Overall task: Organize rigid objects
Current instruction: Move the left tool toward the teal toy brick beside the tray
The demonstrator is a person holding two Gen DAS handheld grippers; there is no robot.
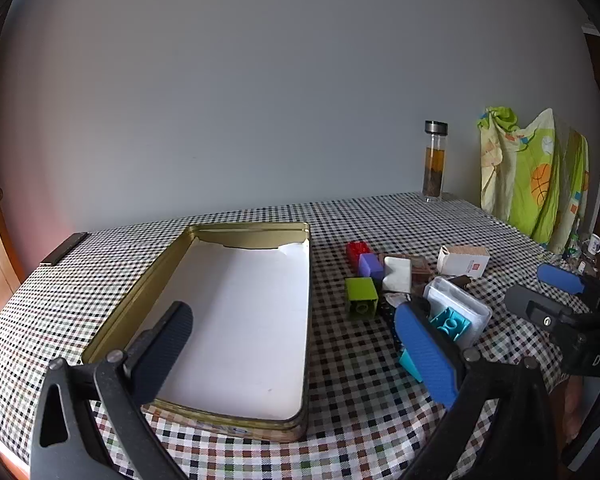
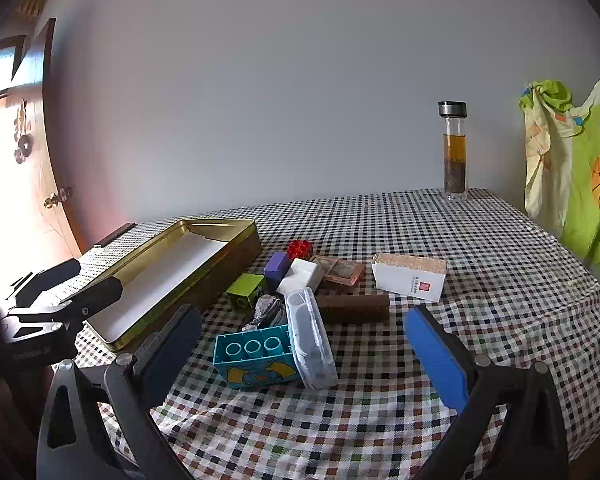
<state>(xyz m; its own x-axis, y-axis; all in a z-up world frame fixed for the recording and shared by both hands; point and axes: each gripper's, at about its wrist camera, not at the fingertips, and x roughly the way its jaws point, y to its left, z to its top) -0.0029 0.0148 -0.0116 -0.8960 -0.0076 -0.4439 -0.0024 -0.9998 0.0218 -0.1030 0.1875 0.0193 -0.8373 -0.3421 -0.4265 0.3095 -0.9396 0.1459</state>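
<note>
Both grippers were spread wide, nothing between the jaws. The left gripper (image 1: 296,344) hovered over the near end of the gold tin (image 1: 132,300), its dark finger over the white liner, its blue finger off to the tin's right, over the pile. The tin lay flat on the checked tablecloth (image 1: 360,400), lid off, long axis running from the near edge away toward the wall; no objects inside that could be seen.

The right gripper (image 2: 304,356) was angled down at the pile of small objects, which sat just right of the tin. Nearest it — a teal block (image 2: 256,356) tipped on its side, hollow tubes facing up, long axis across the view. A clear plastic case (image 2: 312,336) leaned against the teal block's right end, long axis running away from the gripper. Both lay between the open fingers in the right wrist view but a bit ahead of them, not touched.

Behind them: a green block (image 2: 246,288) on its side, a purple block (image 2: 278,268), a white block (image 2: 302,276), a red block (image 2: 300,247) farthest back. A brown bar (image 2: 354,308) lay crosswise, long axis left-right. A white carton (image 2: 410,278) lay on its side to the right, apart from the pile.

A glass bottle (image 2: 454,152) stood upright at the far table edge, well apart — a green patterned cloth (image 2: 576,168) hung to its right.
</note>
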